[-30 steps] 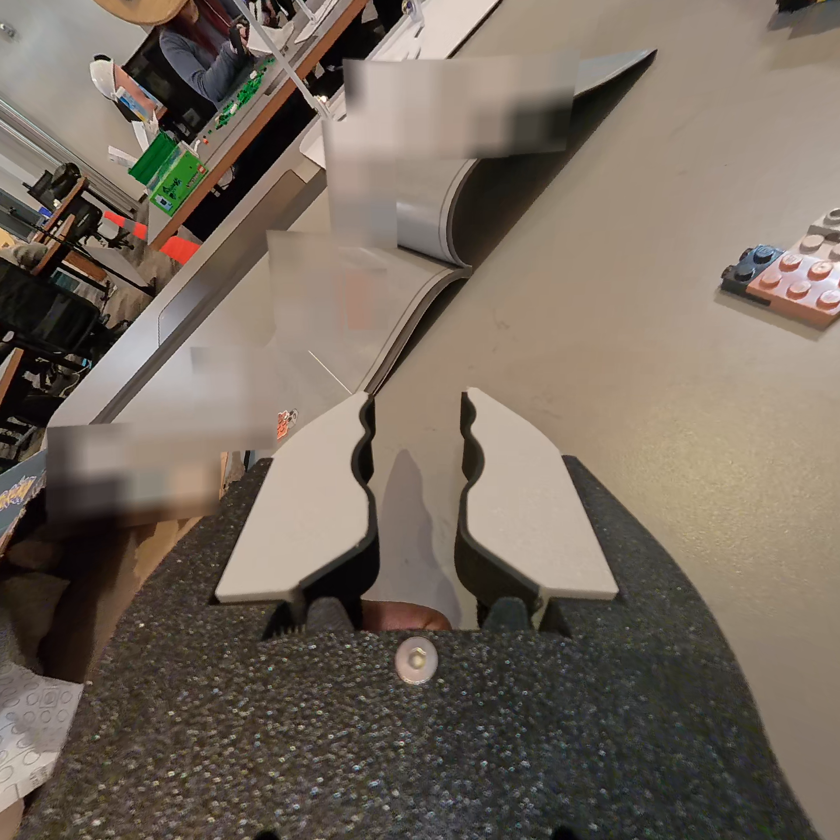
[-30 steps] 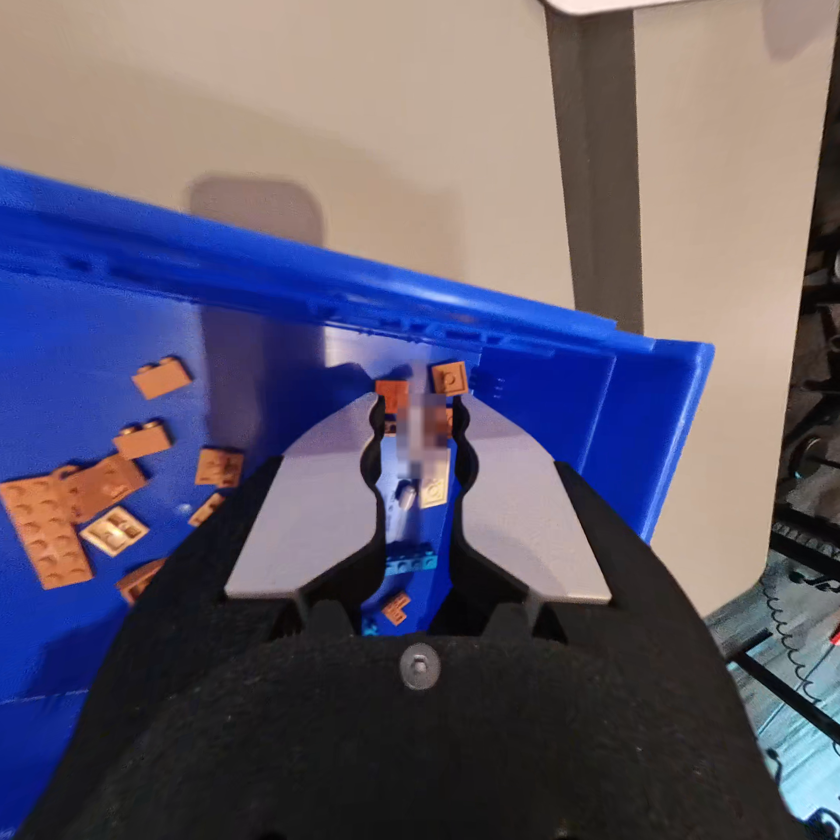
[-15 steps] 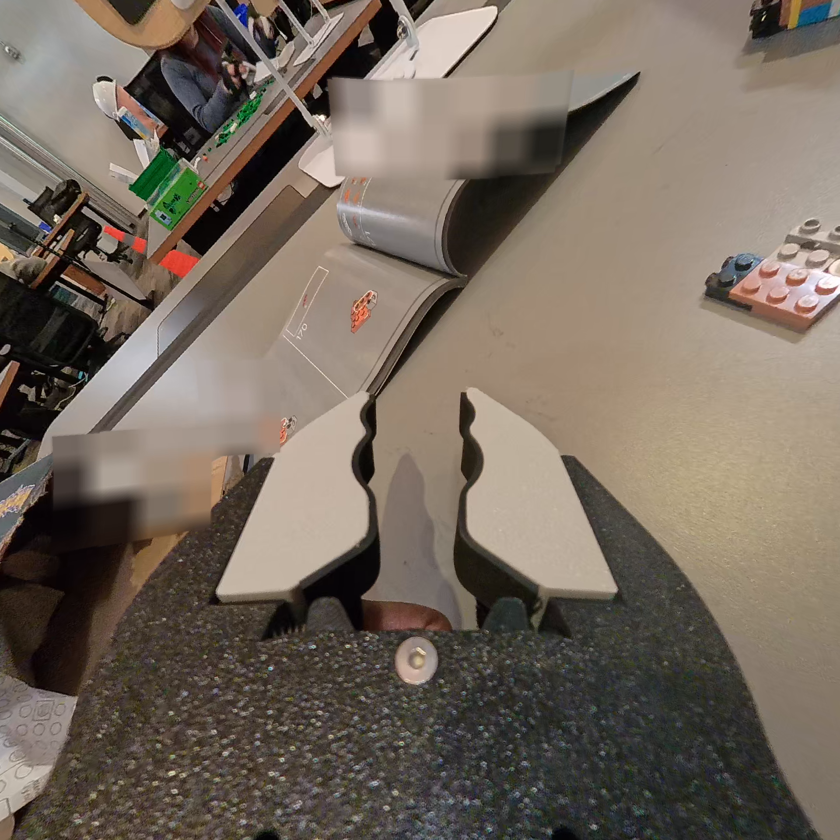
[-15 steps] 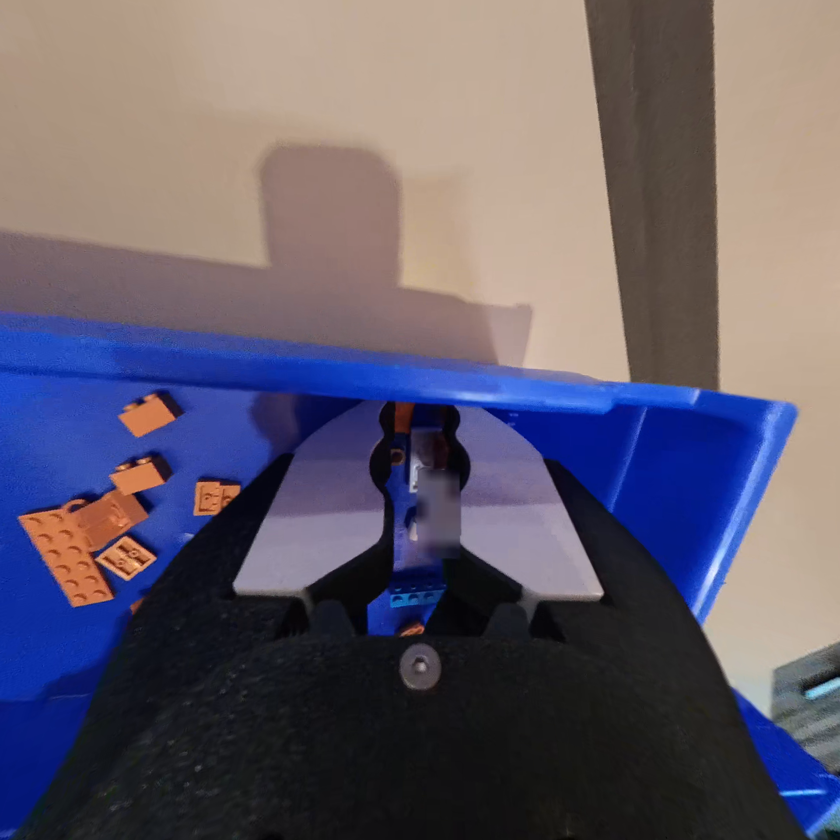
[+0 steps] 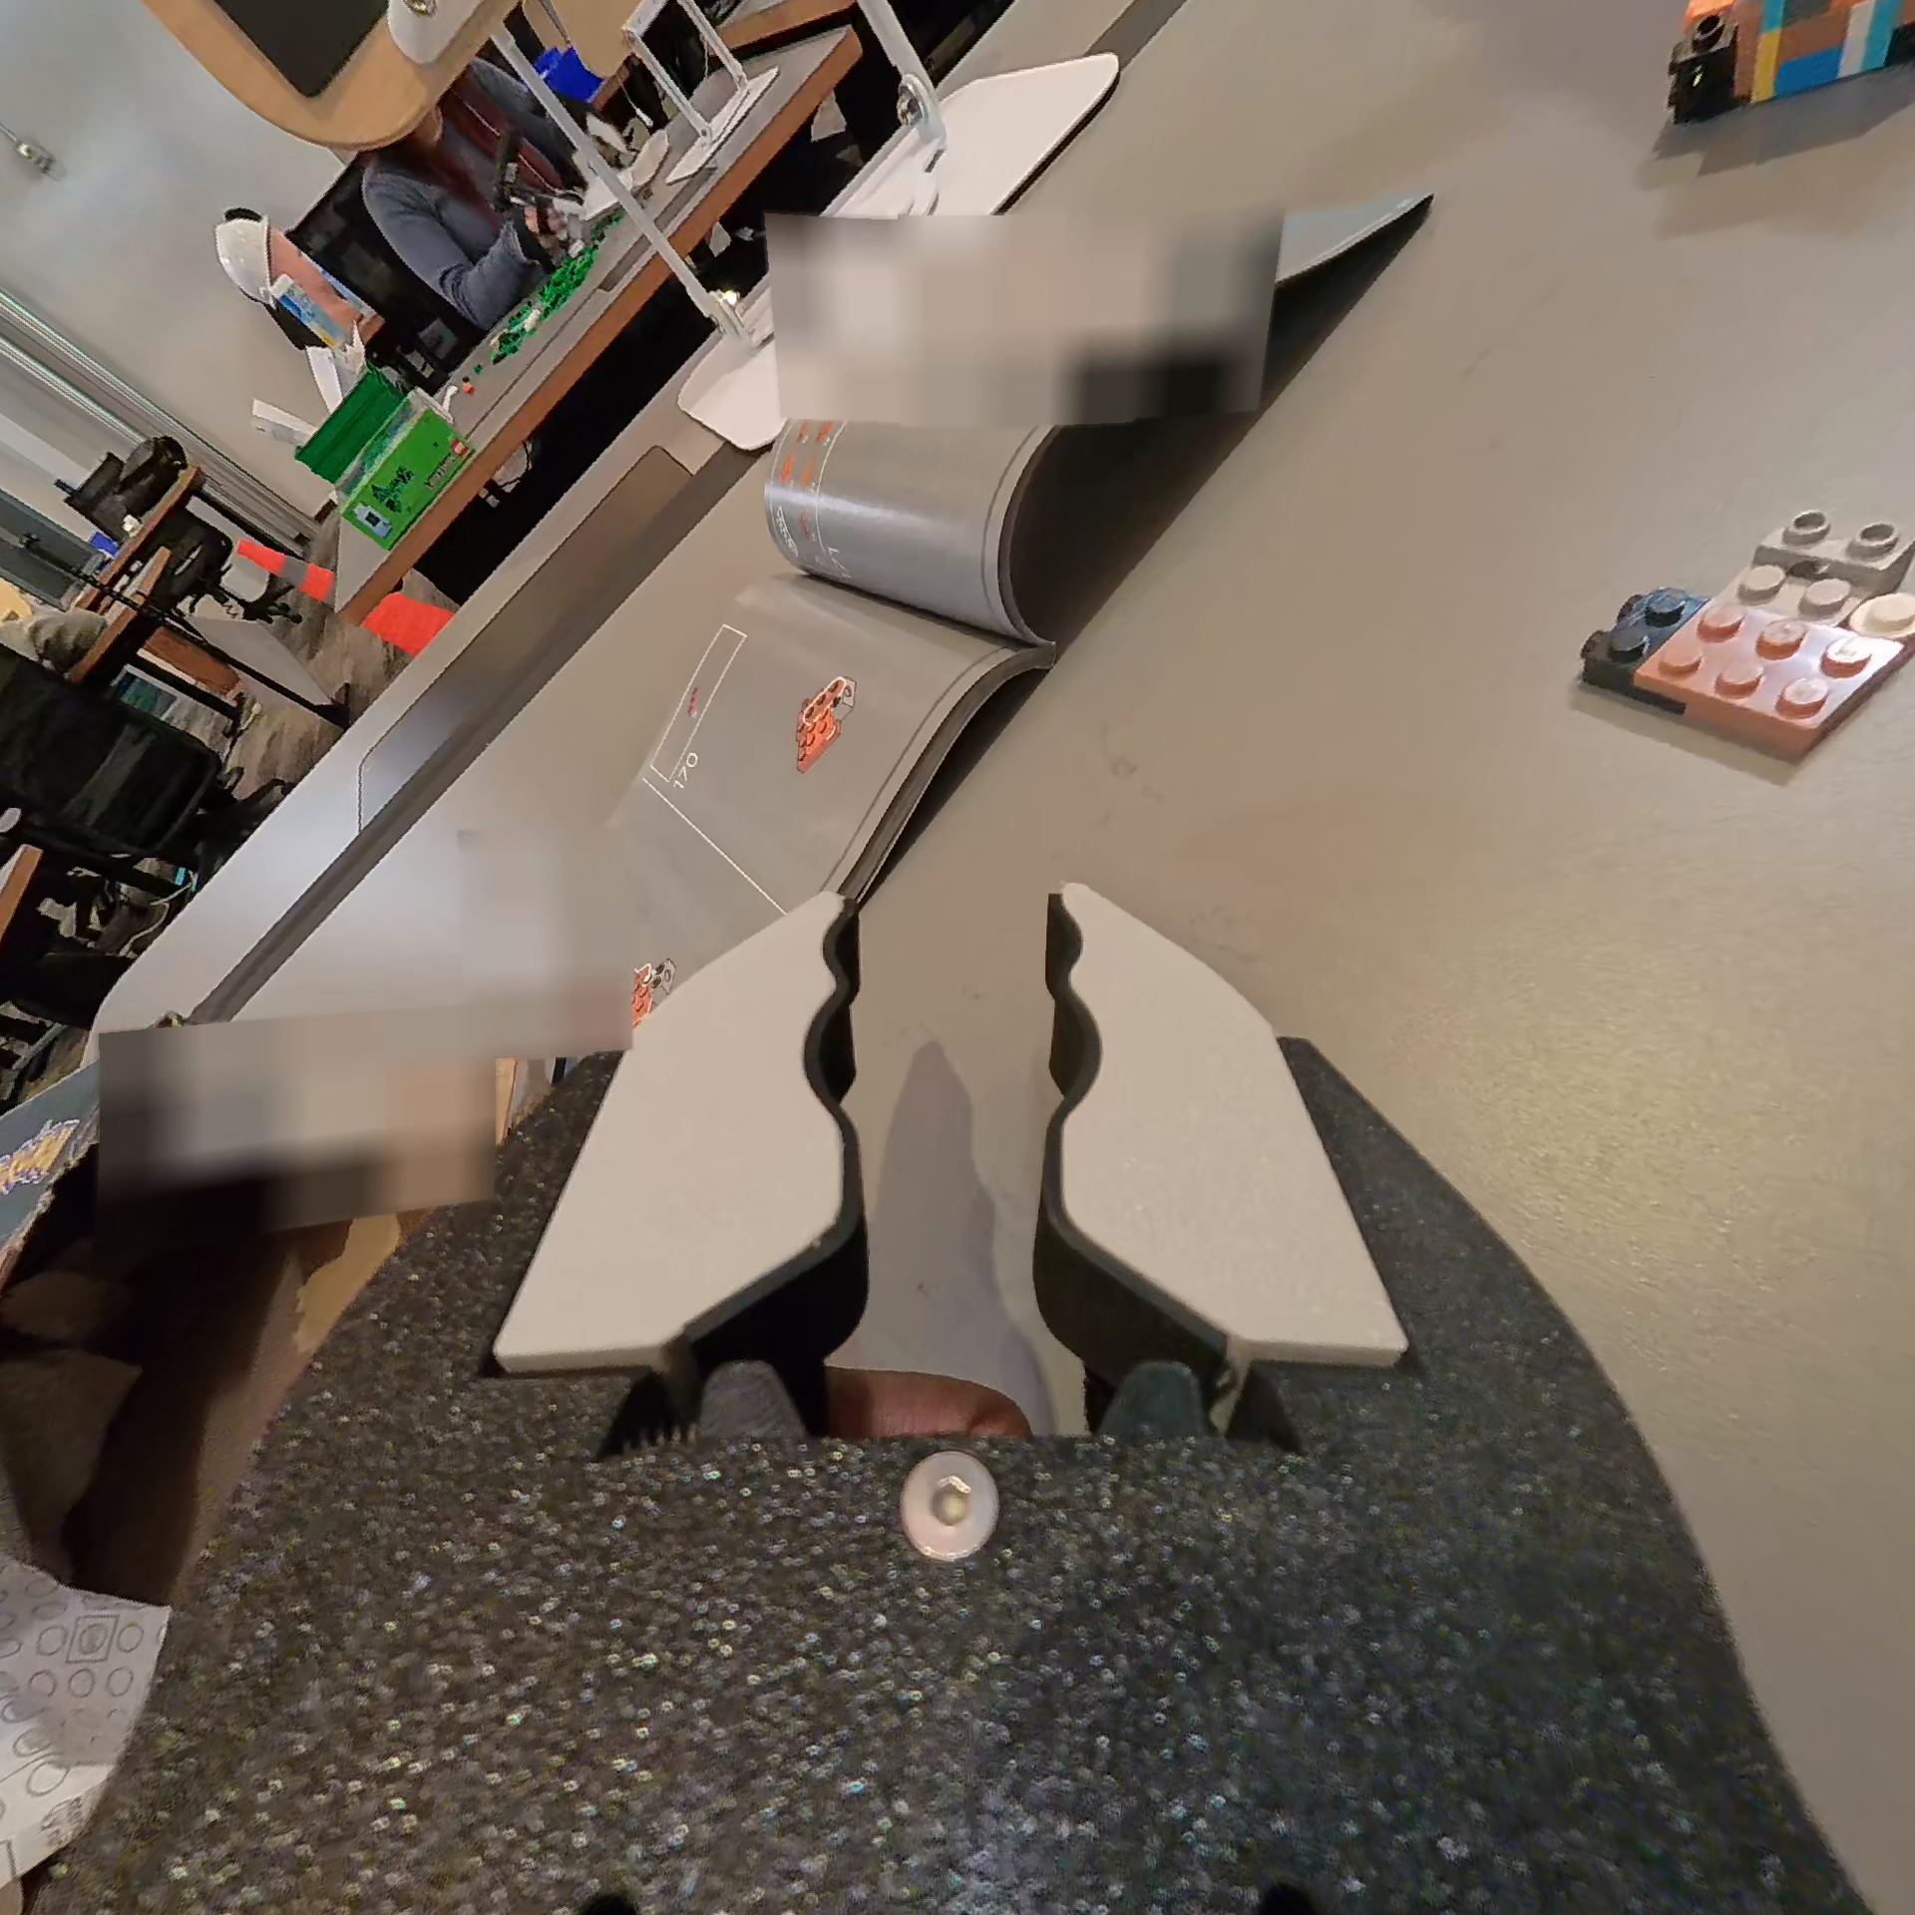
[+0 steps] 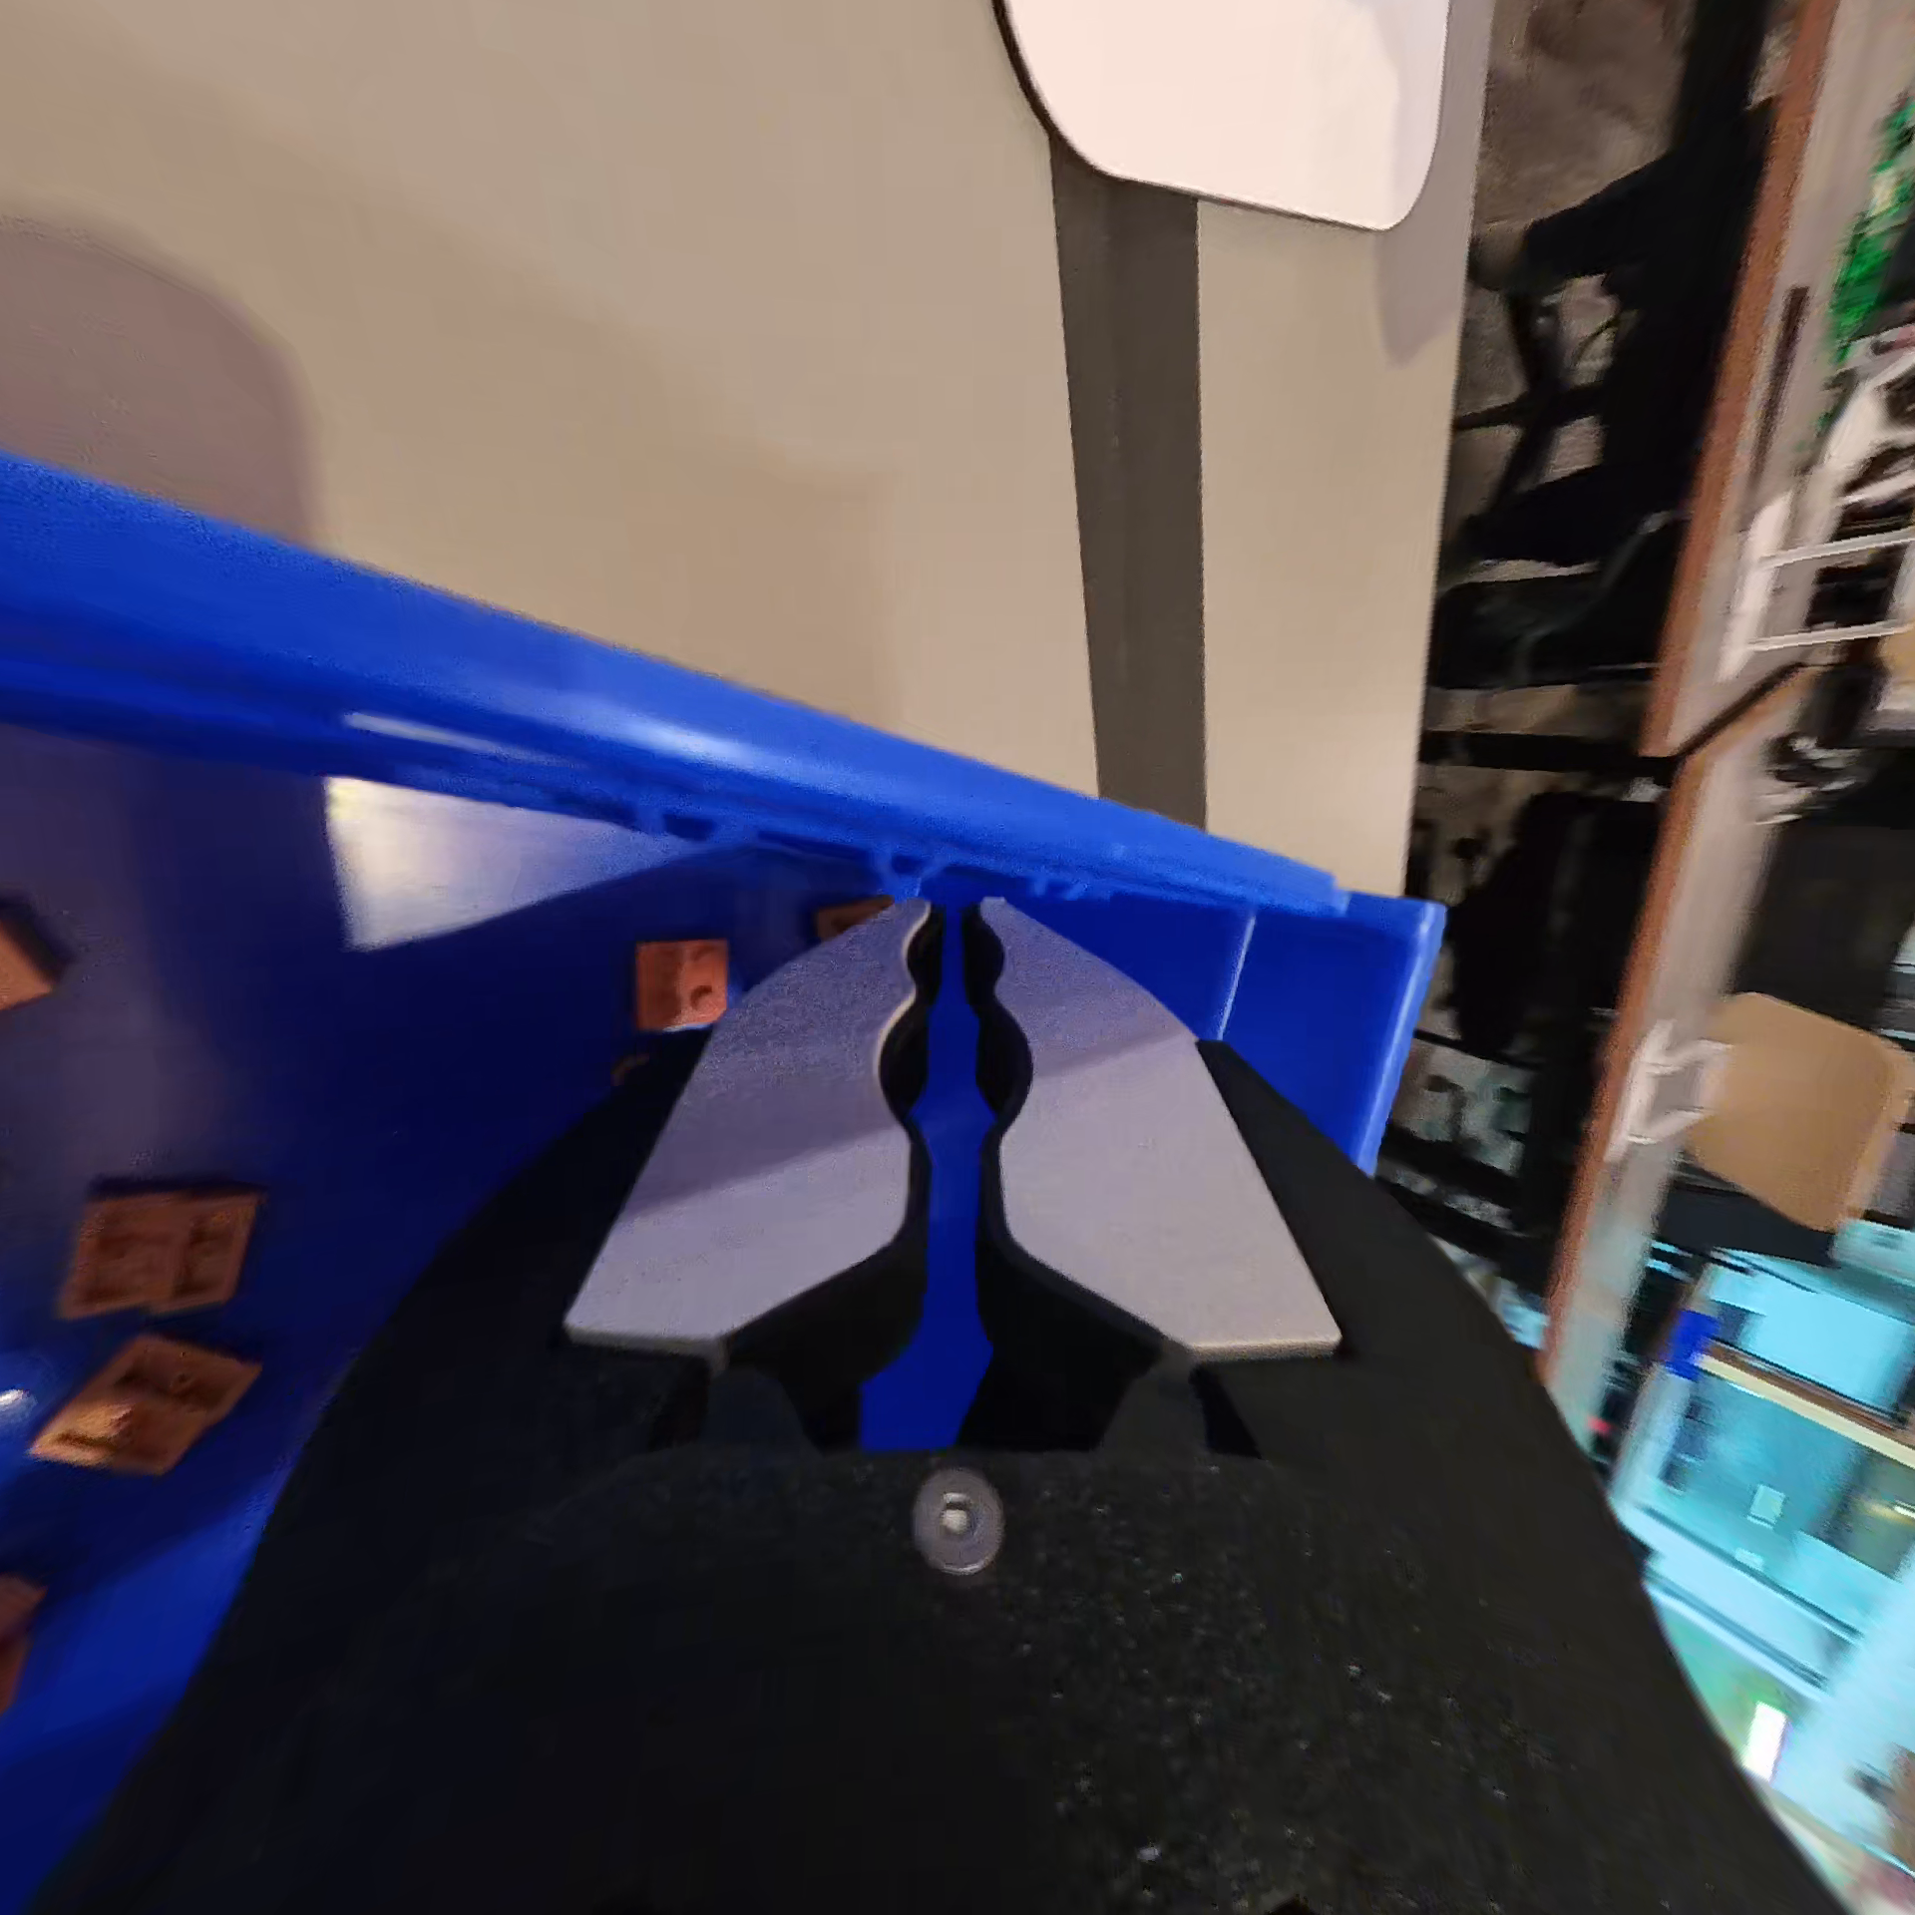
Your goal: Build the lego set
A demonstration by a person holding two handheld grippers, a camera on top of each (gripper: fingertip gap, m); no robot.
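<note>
The right claw (image 6: 953, 917) sits inside the blue bin (image 6: 725, 756) with its jaws pressed almost together, and I cannot tell whether a piece is pinched at the tips, since nothing shows in the thin slit. If it has closed on air, or only clipped a corner, the piece may drop on the way out, or the tips may knock against the bin's rim just above them. Loose orange bricks (image 6: 155, 1249) lie scattered on the bin floor to its left. Only the left wrist view shows the working surface (image 5: 1451, 1036): the left claw (image 5: 951, 907) hangs spread and empty, beside the open instruction booklet (image 5: 829, 725), with the partly built plate assembly (image 5: 1762, 653) well off to its right.
</note>
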